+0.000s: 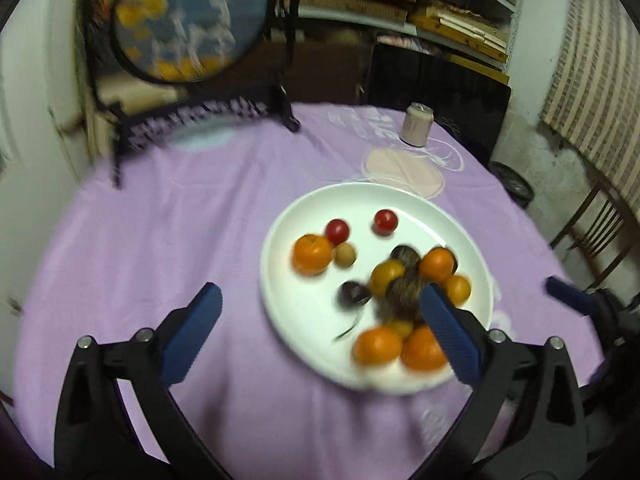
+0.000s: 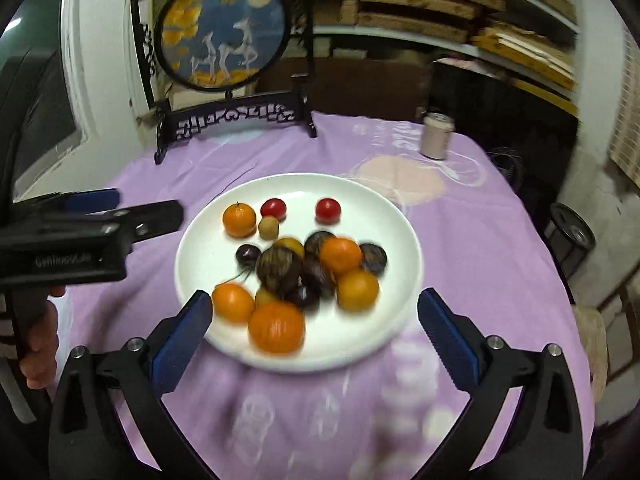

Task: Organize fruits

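Your left gripper (image 1: 320, 336) and right gripper (image 2: 316, 332) both gape wide, holding nothing. Fruits (image 2: 304, 264) sit piled on the white plate (image 2: 384, 208), centre frame, on the purple cloth (image 1: 160, 220).

fruit pile (image 2: 304, 276) motion-blurred, round screen (image 1: 188, 20) smeared

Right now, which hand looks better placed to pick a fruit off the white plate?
Probably the right. The right gripper is open and faces the plate head-on, with an orange between its fingers. The left gripper, also open, sits off to the plate's side, mostly over the purple cloth.
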A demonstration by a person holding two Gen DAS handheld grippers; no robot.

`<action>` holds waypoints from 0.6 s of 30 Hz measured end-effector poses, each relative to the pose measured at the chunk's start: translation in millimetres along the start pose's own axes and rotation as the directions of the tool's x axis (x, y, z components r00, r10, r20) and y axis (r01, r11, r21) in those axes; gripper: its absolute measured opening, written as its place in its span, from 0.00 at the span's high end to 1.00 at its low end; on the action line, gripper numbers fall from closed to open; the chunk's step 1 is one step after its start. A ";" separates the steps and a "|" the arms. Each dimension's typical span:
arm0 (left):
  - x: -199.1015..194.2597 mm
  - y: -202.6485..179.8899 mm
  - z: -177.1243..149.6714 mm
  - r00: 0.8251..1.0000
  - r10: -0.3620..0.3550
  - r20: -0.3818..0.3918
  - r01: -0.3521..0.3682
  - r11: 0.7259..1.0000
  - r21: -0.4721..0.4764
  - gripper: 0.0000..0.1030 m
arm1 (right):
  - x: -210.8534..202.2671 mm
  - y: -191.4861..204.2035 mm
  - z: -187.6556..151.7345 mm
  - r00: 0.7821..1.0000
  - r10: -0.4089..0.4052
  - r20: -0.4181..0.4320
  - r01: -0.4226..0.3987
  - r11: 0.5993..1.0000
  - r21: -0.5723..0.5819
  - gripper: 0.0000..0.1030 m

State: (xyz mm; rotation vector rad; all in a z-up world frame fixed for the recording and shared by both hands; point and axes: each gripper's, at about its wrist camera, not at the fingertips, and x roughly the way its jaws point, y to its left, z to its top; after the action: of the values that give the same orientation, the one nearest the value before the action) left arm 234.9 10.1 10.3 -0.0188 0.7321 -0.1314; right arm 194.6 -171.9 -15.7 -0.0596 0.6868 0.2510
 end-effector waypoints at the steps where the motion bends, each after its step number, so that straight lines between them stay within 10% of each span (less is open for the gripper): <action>1: -11.4 -2.5 -11.1 0.999 0.028 0.018 -0.028 0.999 0.018 0.02 | -6.3 1.0 -9.4 1.000 -0.002 -0.013 0.002 1.000 0.004 0.01; 18: -70.3 -1.9 -76.2 0.998 0.066 0.018 -0.066 0.998 -0.017 0.02 | -44.8 13.9 -45.3 0.997 -0.045 -0.057 0.046 0.999 0.017 0.01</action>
State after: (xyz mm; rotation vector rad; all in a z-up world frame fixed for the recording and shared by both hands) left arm 132.2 19.3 0.5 -0.0117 0.7147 -0.0620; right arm 129.7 -174.0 -21.9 -0.0651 0.7429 0.2000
